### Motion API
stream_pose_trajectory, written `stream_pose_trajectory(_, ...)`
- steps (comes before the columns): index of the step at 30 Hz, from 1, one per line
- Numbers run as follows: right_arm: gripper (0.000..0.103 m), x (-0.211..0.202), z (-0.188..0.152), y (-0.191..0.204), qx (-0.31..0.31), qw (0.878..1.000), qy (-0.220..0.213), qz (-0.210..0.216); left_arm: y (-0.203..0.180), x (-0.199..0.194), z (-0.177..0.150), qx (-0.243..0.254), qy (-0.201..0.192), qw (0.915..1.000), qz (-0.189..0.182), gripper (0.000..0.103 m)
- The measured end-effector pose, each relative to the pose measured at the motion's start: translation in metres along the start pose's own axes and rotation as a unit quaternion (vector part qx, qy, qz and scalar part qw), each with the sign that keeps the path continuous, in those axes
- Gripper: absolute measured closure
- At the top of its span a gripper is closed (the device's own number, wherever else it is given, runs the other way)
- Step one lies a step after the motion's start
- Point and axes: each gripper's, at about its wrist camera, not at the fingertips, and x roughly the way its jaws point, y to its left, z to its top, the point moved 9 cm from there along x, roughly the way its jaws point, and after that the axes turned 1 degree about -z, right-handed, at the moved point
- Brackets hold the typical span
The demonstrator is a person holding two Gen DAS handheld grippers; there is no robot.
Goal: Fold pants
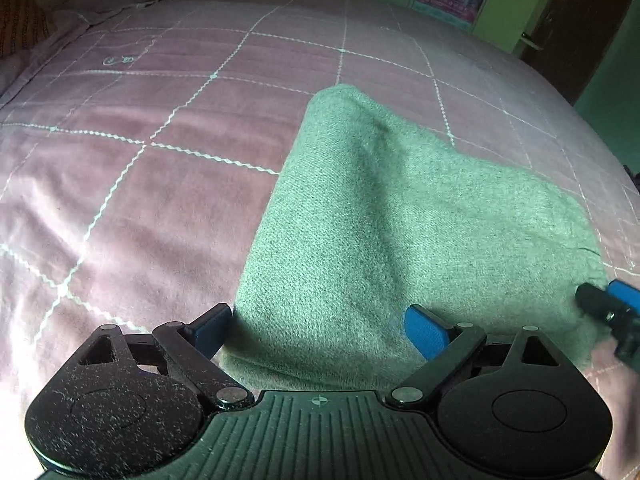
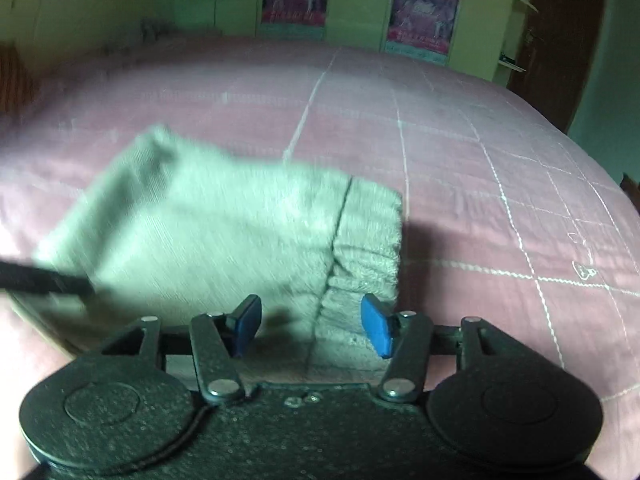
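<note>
The grey-green knitted pants (image 1: 380, 220) lie folded into a compact stack on the pink bed cover (image 1: 140, 200). My left gripper (image 1: 318, 330) is open, its blue pads on either side of the near left edge of the stack, not gripping. In the right wrist view the pants (image 2: 224, 236) show their ribbed waistband (image 2: 368, 236) at the right. My right gripper (image 2: 312, 326) is open just above the near edge by the waistband. The right gripper's tip also shows at the right edge of the left wrist view (image 1: 612, 304). The right wrist view is motion-blurred.
The pink quilted bed cover with white stitched lines (image 2: 500, 200) stretches all around the pants. A wardrobe with posters (image 2: 420, 12) stands behind the bed, and a brown door (image 2: 560, 32) at the far right. A dark patterned cushion (image 1: 20, 20) lies far left.
</note>
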Motion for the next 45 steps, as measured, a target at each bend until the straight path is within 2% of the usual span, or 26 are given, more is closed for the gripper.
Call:
stream_pose_trajectory(2,0.047,-0.008,0.002,0.003,0.002,1.000,-0.015,0.003,0.000,0.003,-0.003,0.006,0.003,1.0000,0.004,0.011)
stream_pose_trajectory(5,0.048,0.009,-0.019,0.003,-0.022,0.999,0.026,-0.009,-0.004,0.000,-0.001,0.005,0.004,0.9999,0.011,0.011)
stream_pose_trajectory(11,0.040,-0.018,-0.002,0.010,0.001,1.000,-0.009,-0.002,-0.008,-0.012,-0.006,0.014,-0.001,0.9997,0.018,0.011)
stream_pose_trajectory(16,0.039,-0.006,-0.020,0.011,-0.022,1.000,0.017,-0.014,-0.013,-0.013,-0.011,0.027,-0.003,0.9992,0.028,0.011)
stream_pose_trajectory(20,0.033,-0.003,-0.021,0.016,-0.029,0.999,0.021,-0.015,-0.011,-0.010,-0.011,0.026,-0.004,0.9991,0.033,0.011)
stream_pose_trajectory(29,0.032,-0.010,-0.029,0.016,-0.037,0.999,0.017,-0.014,-0.013,-0.011,-0.015,0.036,-0.006,0.9985,0.042,0.010)
stream_pose_trajectory(31,0.027,-0.014,-0.032,0.013,-0.028,0.999,0.017,-0.006,-0.013,-0.011,-0.016,0.035,-0.005,0.9985,0.043,0.010)
stream_pose_trajectory(33,0.027,-0.014,-0.039,0.007,-0.003,1.000,0.030,0.007,-0.014,-0.012,-0.016,0.032,0.000,0.9986,0.041,0.010)
stream_pose_trajectory(39,0.027,-0.023,-0.045,-0.018,0.061,0.997,0.032,0.041,-0.012,-0.011,-0.012,0.023,0.023,0.9991,0.026,0.010)
stream_pose_trajectory(42,0.026,-0.021,-0.042,-0.032,0.105,0.991,0.047,0.075,-0.008,-0.011,-0.010,0.018,0.027,0.9993,0.018,0.010)
stream_pose_trajectory(45,0.020,-0.019,-0.038,-0.048,0.156,0.982,0.052,0.096,0.000,-0.009,-0.008,0.011,0.029,0.9993,0.022,0.010)
